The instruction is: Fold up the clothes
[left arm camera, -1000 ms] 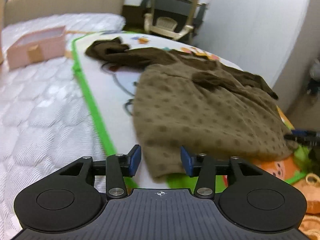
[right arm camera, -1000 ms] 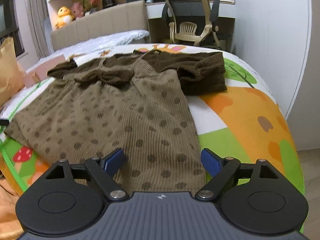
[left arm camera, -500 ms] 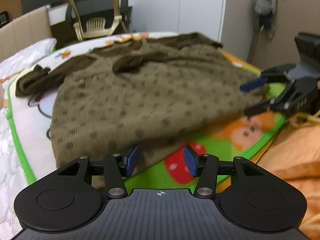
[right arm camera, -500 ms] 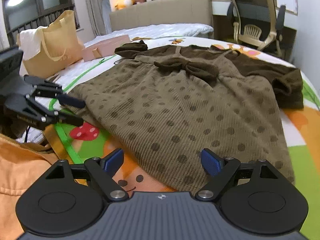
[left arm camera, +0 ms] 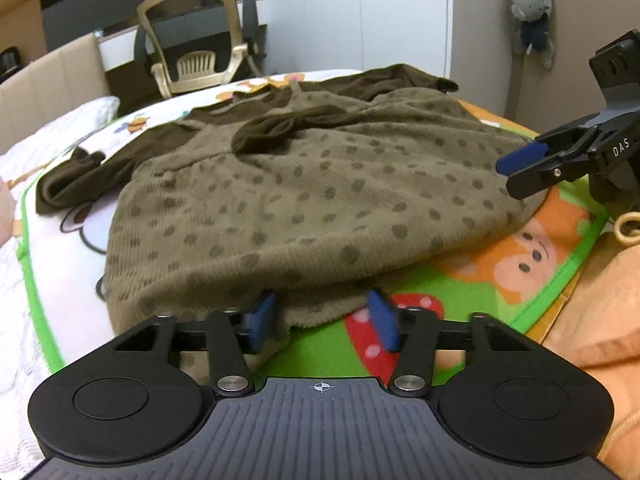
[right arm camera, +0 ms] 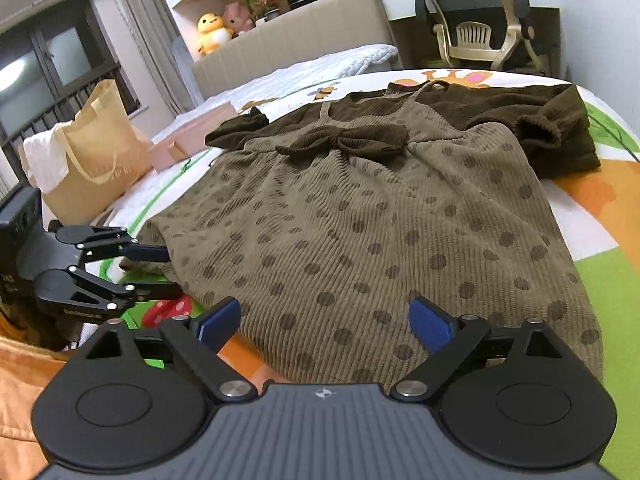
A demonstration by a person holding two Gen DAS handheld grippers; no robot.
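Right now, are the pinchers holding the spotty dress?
Not yet. The left gripper is closing around the spotty dress hem; the right gripper is opening over it, gripping nothing.

Left gripper (left arm camera: 322, 320) angled downward, jaws closing, blue pads (left arm camera: 382, 320) apart, seemingly not yet pressing on anything. Right gripper (right arm camera: 325, 322) angled downward too, jaws opening, spread wide, pads (right arm camera: 430, 322) pressing nothing.

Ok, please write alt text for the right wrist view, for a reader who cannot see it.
A brown polka-dot dress with a dark bow lies flat on a colourful cartoon mat on a bed. The right claw is opening over the dress hem, nothing pinched, while the left claw closes at the hem's left corner.
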